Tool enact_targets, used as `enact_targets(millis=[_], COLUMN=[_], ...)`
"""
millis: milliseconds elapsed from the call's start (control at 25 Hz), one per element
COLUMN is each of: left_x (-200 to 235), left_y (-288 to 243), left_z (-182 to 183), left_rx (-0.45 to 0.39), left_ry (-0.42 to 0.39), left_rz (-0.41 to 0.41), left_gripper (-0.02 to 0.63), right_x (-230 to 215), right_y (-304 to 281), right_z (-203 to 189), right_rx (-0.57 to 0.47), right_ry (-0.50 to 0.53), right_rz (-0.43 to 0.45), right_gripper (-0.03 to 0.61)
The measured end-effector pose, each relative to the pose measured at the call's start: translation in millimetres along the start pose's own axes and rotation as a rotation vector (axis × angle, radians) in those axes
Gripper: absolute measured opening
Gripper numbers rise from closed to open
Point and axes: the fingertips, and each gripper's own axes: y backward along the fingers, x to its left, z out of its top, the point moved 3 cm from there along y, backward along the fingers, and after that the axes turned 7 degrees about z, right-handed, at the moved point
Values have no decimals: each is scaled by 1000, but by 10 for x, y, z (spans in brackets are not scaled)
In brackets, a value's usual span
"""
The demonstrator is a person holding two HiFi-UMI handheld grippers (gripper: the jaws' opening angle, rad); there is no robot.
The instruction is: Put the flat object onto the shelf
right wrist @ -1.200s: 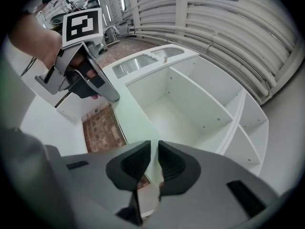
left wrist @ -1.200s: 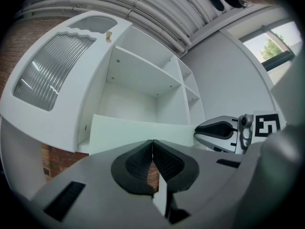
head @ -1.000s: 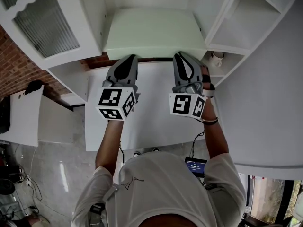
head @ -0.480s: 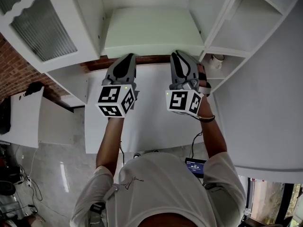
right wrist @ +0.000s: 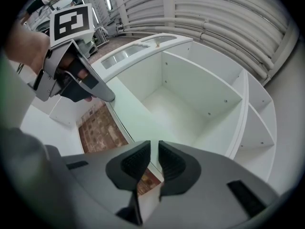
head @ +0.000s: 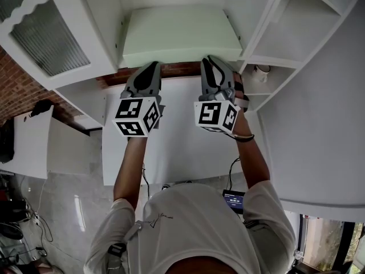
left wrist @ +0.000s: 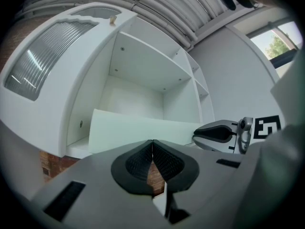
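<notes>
We had the pale green board [head: 177,36] well into the white cabinet [head: 108,10] by this moment. Most of it lay inside the open middle compartment, and only its near edge still stuck out past the cabinet's front. Over the last second both grippers had moved towards the cabinet and away from the white table [head: 177,136]. The strip of brick floor [head: 179,71] showing between the board's near edge and the table had widened from a thin line to a clear band. The right gripper [head: 212,63] stayed clamped on the board's near edge at the side nearer the cabinet's small side shelves, and its jaws stood only narrowly apart with the thin edge running in between the pads. The left gripper [head: 152,66] had its jaws closed together with nothing between them. Its tips sat at the board's near edge towards the cabinet's glazed door [head: 45,33], though we could not tell if they pressed on it. We judged the placing nearly done: a short push deeper into the cabinet, then release.
</notes>
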Motion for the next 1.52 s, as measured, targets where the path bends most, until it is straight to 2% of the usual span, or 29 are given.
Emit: enact_targets(millis=[840,1040,1520], left_x=[114,106,117], left_y=[-190,-184,191], left_z=[-65,-69,-101], left_rx=[15,25,-5], left_ry=[-2,-7,23], left_rz=[26,19,-7], left_gripper=[14,14,14], right_x=[0,-38,112], right_y=[-216,-195,109], right_z=[-36,-38,-33], right_rx=[1,-12,-47], right_ry=[-57,-110,-276], right_rz=[-9,-16,97], right_gripper=[64,45,28])
